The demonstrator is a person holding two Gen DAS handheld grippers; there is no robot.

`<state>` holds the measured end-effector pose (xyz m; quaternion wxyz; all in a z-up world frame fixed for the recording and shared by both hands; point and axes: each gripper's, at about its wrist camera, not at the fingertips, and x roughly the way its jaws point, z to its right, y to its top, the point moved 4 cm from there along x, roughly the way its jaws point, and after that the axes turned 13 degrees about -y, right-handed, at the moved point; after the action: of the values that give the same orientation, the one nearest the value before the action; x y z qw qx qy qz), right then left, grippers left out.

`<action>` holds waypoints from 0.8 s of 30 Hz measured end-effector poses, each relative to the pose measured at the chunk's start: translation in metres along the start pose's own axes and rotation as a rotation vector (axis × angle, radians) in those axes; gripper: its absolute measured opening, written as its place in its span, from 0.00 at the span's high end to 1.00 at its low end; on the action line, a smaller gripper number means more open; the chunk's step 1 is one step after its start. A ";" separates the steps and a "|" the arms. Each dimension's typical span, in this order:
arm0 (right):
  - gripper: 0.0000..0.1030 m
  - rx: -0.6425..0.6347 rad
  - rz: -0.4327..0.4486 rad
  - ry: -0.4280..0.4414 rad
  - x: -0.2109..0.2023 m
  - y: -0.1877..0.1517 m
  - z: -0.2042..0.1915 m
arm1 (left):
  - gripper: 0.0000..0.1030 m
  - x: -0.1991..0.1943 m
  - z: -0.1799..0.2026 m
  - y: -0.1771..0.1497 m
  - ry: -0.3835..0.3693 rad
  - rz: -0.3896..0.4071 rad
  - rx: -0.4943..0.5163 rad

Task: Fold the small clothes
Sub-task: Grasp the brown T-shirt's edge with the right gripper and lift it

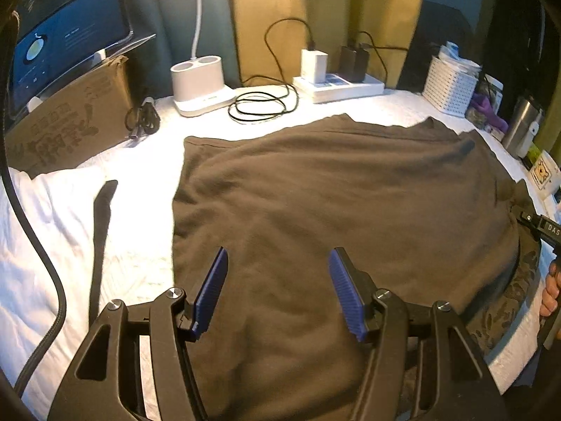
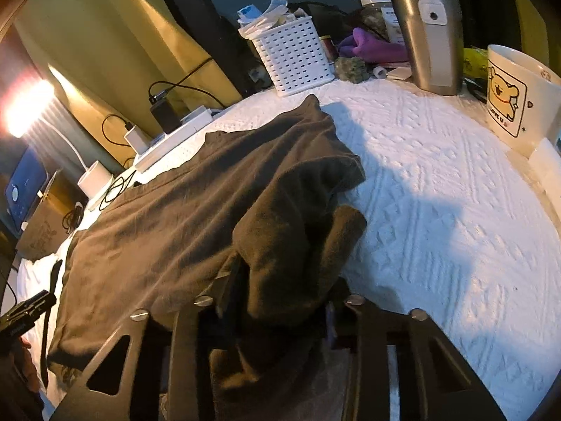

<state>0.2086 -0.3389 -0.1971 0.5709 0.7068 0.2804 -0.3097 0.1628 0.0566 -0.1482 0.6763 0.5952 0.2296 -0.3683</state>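
My left gripper (image 1: 278,291) hangs over the near part of the brown T-shirt (image 1: 333,203), its blue pads (image 1: 212,291) standing well apart with nothing pinched between them and only flat cloth below. The shirt lies spread across the white textured cover (image 2: 438,210) of the table, its far edge near the white power strip (image 1: 342,86) and the coiled black cable (image 1: 261,105). My right gripper (image 2: 280,301) has a bunched fold of the shirt's side edge draped thickly over and between its fingers; the fabric hides the pads, so I take them as clamped on the cloth, which rises from the cover in a raised hump there. In the left view, the tip of that gripper shows at the shirt's right edge, with my hand (image 1: 550,291) behind it. Beyond the shirt stand a white perforated basket (image 2: 294,58), a steel tumbler (image 2: 427,31) and a cartoon-bear mug (image 2: 519,98), all apart from the cloth.
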 end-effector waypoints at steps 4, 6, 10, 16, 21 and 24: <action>0.74 0.017 -0.008 -0.001 -0.001 0.002 0.001 | 0.41 -0.002 -0.017 0.005 -0.005 0.022 -0.015; 0.75 0.017 -0.001 -0.006 -0.005 0.004 0.000 | 0.41 -0.003 -0.023 0.007 -0.007 0.029 -0.018; 0.75 0.003 0.026 -0.026 -0.018 0.009 -0.006 | 0.41 -0.005 -0.034 0.009 -0.014 0.047 -0.024; 0.75 -0.056 0.079 -0.047 -0.039 0.024 -0.030 | 0.41 -0.013 -0.053 0.010 -0.030 0.090 -0.050; 0.75 -0.132 0.126 -0.056 -0.056 0.036 -0.063 | 0.41 -0.021 -0.071 0.009 -0.044 0.121 -0.072; 0.75 -0.163 0.141 -0.054 -0.062 0.039 -0.083 | 0.41 -0.024 -0.081 0.008 -0.050 0.128 -0.078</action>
<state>0.2071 -0.2679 -0.1126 0.6542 0.6675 0.2386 -0.2637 0.1639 0.1407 -0.1401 0.7265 0.5727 0.1883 -0.3298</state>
